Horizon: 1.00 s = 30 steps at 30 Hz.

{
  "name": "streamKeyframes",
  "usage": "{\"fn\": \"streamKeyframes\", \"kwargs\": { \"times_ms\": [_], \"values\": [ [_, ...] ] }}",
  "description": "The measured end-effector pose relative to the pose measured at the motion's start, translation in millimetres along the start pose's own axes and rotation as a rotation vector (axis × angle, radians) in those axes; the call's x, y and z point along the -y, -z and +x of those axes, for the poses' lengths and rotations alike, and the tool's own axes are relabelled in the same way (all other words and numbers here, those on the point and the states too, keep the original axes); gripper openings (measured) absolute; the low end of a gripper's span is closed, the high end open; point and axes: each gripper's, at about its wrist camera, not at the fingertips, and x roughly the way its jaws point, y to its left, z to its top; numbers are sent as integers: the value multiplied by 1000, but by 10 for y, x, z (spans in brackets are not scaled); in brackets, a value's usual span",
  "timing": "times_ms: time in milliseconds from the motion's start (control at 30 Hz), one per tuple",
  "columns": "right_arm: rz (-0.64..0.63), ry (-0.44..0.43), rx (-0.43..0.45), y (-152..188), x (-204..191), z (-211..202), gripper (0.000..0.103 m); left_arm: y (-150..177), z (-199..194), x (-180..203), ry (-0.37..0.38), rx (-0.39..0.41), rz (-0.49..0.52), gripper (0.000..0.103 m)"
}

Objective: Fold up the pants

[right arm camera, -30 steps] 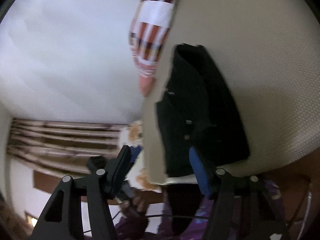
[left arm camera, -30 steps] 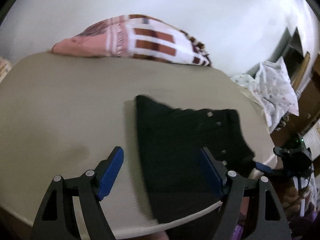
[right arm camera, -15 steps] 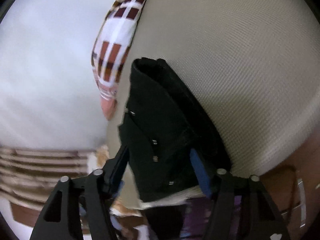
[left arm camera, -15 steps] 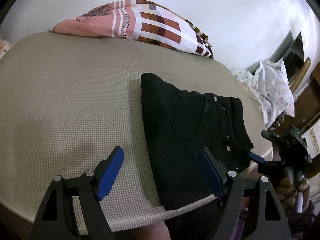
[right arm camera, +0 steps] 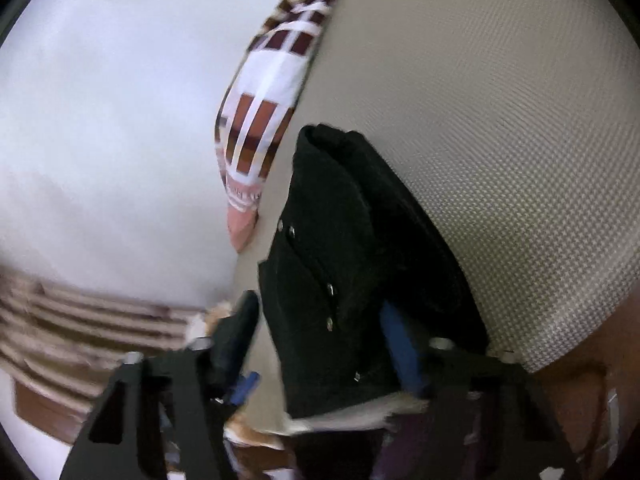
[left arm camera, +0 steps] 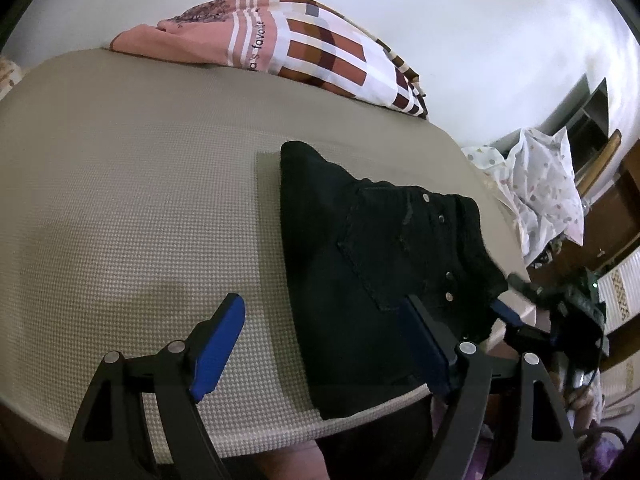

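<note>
Since half a second ago, little change is seen from the left wrist, while the right wrist view has been swung, so the bed's corner now sits lower in it. The left gripper is held wide open, with nothing between its blue pads, above the near edge of the bed. The right gripper is likewise spread open, empty, at the bed's near right corner, and is seen from the left wrist at. The folded black pants are laid flat at that corner, their silver buttons facing up. A patterned pillow is set along the far edge, against a white wall.
</note>
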Motion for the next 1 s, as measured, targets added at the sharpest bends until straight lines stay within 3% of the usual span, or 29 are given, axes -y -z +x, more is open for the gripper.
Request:
{"fn": "streamKeyframes", "kwargs": {
  "times_ms": [33, 67, 200, 267, 300, 400, 500, 533, 600, 633, 733, 833, 933, 1000],
  "values": [
    [-37, -2, -16, 18, -35, 8, 27, -3, 2, 0, 1, -2, -2, 80],
    [-55, -12, -25, 22, -56, 17, 24, -2, 5, -5, 3, -6, -4, 80],
    [-68, -34, -40, -23, -82, 25, 24, 6, 31, -19, 5, -21, -23, 80],
    [-74, 54, -71, -58, -60, 75, 41, 8, 34, -17, 6, -24, -27, 80],
    [-52, 88, -87, -69, -5, 111, 41, 7, 44, -16, 5, -25, -27, 80],
    [47, 18, -81, -90, 151, 133, 46, 13, 47, -17, 2, -25, -26, 80],
    [25, 27, -81, -99, 84, 179, 55, 32, 75, -25, 3, -36, -30, 80],
    [-5, 54, -79, -94, 33, 217, 52, 39, 89, -26, 1, -42, -31, 80],
    [-49, 126, -91, -72, -13, 281, 22, 53, 104, -18, -1, -47, -31, 80],
    [-59, 159, -112, -65, 5, 327, 16, 56, 99, -10, -1, -42, -25, 80],
    [-39, 119, -116, -60, 46, 281, 15, 34, 72, 7, -14, -36, -17, 80],
    [-54, -8, -121, -3, -209, 70, 14, 4, 1, -20, -11, -8, -26, 80],
    [-59, -48, -137, 59, -329, -47, 14, -5, -6, -37, -18, -1, -29, 81],
    [3, -57, -159, 84, -176, -47, 14, 14, 33, -43, -22, -14, -30, 81]
  ]
}}
